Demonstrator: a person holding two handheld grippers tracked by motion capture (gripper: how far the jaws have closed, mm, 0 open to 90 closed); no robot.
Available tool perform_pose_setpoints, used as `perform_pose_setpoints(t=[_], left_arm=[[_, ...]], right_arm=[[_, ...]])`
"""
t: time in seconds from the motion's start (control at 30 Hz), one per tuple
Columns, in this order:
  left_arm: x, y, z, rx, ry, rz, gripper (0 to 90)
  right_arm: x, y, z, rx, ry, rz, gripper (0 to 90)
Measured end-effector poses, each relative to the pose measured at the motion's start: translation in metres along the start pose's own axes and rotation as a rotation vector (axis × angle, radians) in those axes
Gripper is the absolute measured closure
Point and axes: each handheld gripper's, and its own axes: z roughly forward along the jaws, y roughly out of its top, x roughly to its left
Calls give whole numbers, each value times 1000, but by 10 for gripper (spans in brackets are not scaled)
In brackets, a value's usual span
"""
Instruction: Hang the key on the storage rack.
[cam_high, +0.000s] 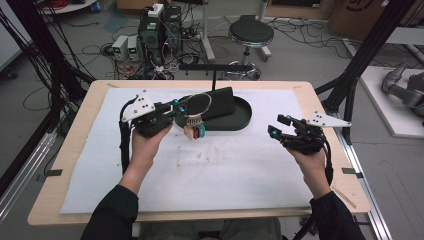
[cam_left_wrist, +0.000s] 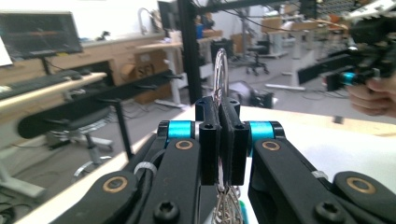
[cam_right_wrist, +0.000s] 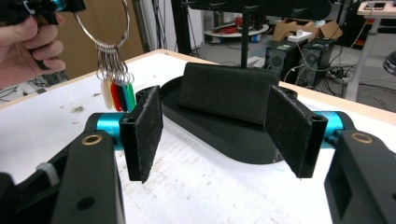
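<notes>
Metal key ring (cam_high: 199, 104) clamped in left gripper (cam_high: 176, 106) jaws.

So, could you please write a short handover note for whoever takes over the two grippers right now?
Left gripper: shut on the large metal key ring, held in the air, its small coloured plastic tags dangling beside the black oval tray.
Right gripper: open, nothing between its pads, off to the tray's right above the white mat.
The black stand sits on the tray.
Done: ring picked up.
Left: probably to set or hang the ring at the tray; which spot I cannot tell.
</notes>
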Motion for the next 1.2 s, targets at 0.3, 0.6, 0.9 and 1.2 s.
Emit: perform_pose_setpoints(t=[0.3, 0.6, 0.9, 1.2], left_arm=[[18, 4, 5, 5, 43, -6, 866], [38, 7, 10, 18, 80, -25, 866], [54, -6, 17, 34, 115, -57, 866], [68, -16, 27, 63, 111, -99, 866]], right_arm=[[-1, -1, 1, 6, -13, 2, 381], [-4, -2, 1, 2, -18, 10, 381], [-5, -2, 1, 1, -25, 14, 382], [-6, -2, 2, 0, -26, 13, 385]])
